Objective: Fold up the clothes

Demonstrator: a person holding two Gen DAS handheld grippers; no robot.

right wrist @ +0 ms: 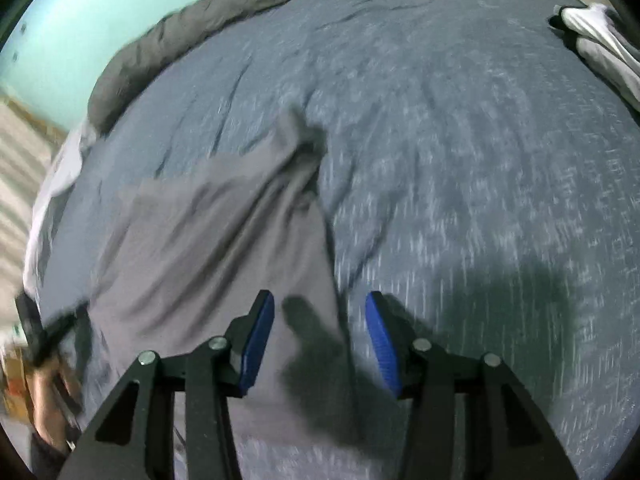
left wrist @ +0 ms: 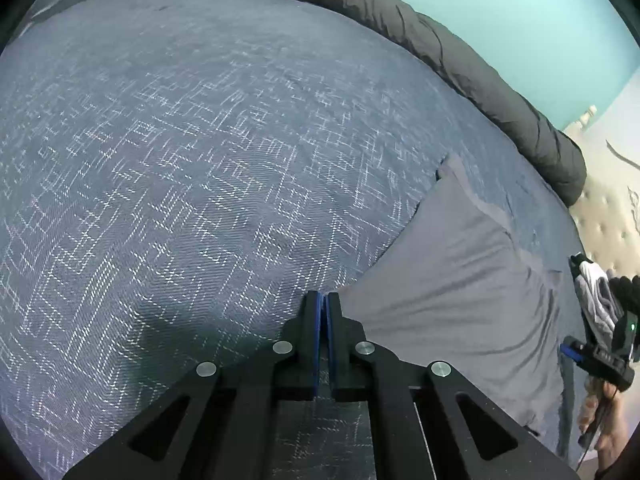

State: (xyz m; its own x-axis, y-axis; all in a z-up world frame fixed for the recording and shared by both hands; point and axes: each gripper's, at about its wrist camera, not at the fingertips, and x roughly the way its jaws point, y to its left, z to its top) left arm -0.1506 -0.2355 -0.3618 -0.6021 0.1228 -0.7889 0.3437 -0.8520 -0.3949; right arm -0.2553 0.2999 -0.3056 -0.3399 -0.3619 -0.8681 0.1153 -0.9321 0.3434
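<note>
Left wrist view: your left tongs pinch the grey garment's corner (cloth trailing rightward); right tongs gape above it.

Light dim, cool, even. Left wrist view sharp; the blue woven bedspread pattern resolves clearly. Right wrist view motion-blurred, pattern smeared to streaks. Dark soft shadows of the right tongs fall on the grey cloth garment. Heavy fisheye bending and black vignette at corners.
</note>
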